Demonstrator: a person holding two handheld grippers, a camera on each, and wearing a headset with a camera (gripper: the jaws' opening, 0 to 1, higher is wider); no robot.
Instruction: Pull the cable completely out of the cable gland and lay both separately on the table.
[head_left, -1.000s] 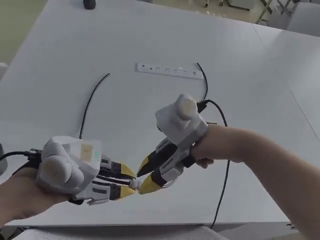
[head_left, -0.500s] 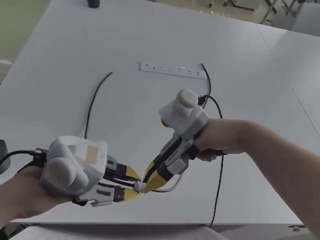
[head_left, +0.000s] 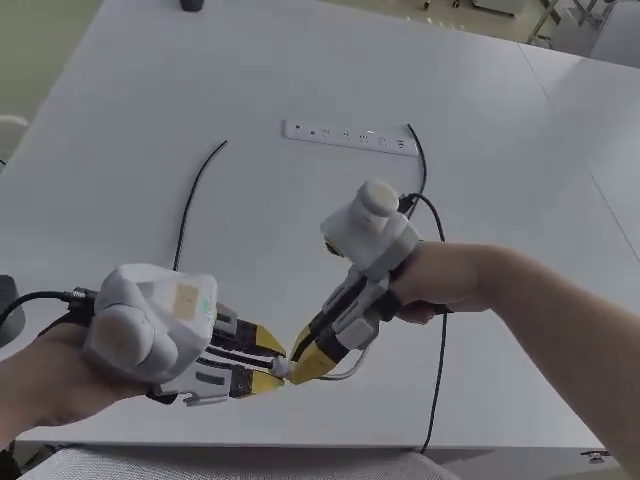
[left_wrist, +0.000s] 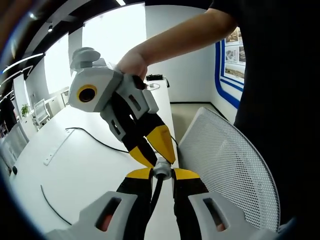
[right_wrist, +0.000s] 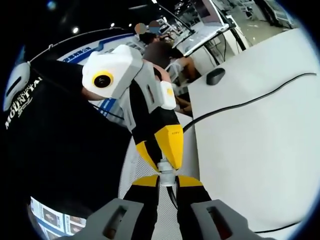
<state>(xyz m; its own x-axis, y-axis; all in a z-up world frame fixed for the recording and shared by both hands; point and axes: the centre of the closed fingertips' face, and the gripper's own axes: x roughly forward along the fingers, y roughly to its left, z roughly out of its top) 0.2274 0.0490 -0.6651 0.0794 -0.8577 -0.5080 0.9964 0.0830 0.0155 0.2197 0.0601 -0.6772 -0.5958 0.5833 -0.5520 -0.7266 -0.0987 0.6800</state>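
White cable gland (left_wrist: 161, 170) pinched above table's (head_left: 300, 80) near edge; cable (head_left: 348, 374) loops below. Left gripper (head_left: 272, 366), held level, clamps gland; right gripper (head_left: 300, 368) slants down-left, clamped on opposite end. 1 s ago right jaws gaped open.

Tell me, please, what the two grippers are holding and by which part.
The left gripper and right gripper both pinch the small cable gland in their jaw tips, from opposite ends; the exact part cannot be told.
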